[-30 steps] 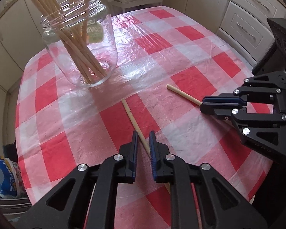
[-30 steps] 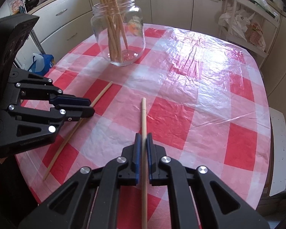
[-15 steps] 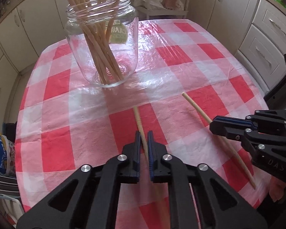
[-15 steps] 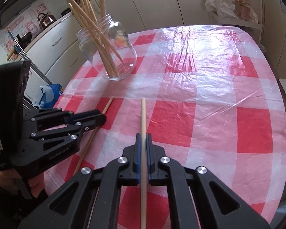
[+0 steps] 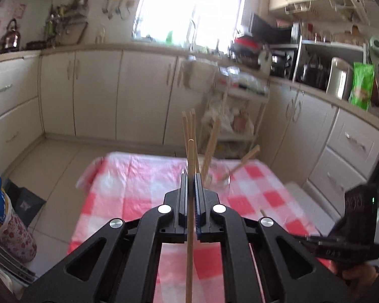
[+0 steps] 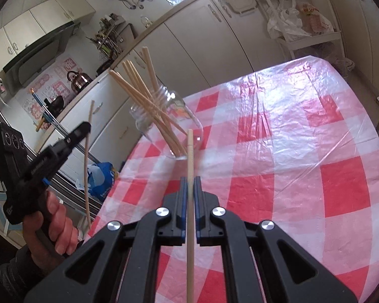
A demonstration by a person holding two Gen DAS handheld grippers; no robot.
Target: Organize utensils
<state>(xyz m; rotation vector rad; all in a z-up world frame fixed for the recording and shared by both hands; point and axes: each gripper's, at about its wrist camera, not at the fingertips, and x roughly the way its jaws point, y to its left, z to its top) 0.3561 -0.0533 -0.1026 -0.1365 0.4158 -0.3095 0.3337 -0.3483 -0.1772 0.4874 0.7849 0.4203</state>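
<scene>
While each hand lifts its tool above the checked table (image 6: 303, 151), the left gripper (image 5: 190, 184) pinches one chopstick (image 5: 190, 227), the right gripper (image 6: 188, 186) another chopstick (image 6: 190, 202), both short of the glass jar (image 6: 187, 126); the lettering on the tools is blurred.

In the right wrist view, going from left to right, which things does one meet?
Black left tongs clamping a thin wooden chopstick → blue plastic bag on the floor → clear glass jar of wooden chopsticks → red-and-white checked tablecloth → white shelf rack.
</scene>
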